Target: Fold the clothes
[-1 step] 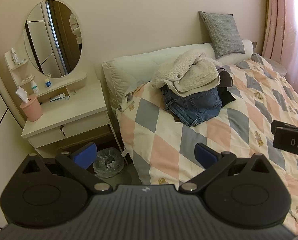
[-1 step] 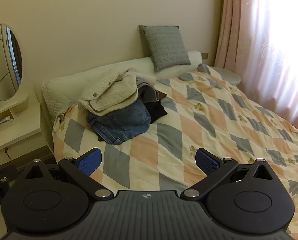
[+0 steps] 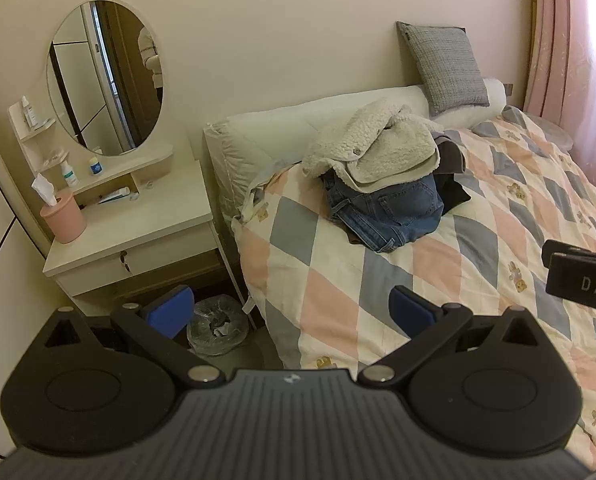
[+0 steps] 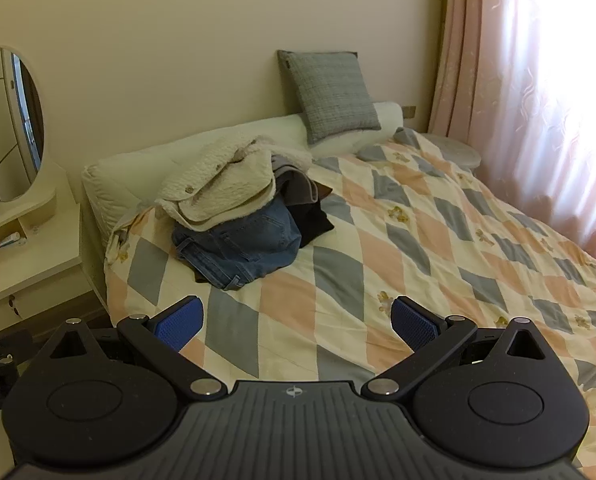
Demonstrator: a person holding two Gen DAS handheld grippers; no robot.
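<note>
A pile of clothes lies near the head of the bed on a checked quilt (image 3: 478, 264). A cream fleece jacket (image 3: 374, 148) sits on top of folded blue jeans (image 3: 386, 208), with dark garments (image 3: 452, 192) behind them to the right. The right wrist view shows the same fleece (image 4: 226, 184) and jeans (image 4: 242, 244). My left gripper (image 3: 290, 310) is open and empty, hanging over the bed's near left corner, well short of the pile. My right gripper (image 4: 296, 320) is also open and empty above the quilt, to the right of the left one.
A cream dressing table (image 3: 138, 232) with an oval mirror (image 3: 106, 76) and a pink tissue holder (image 3: 64, 218) stands left of the bed. A lined bin (image 3: 218, 324) sits on the floor beside it. A grey cushion (image 4: 332, 94) leans on the wall, and pink curtains (image 4: 538, 100) hang at the right.
</note>
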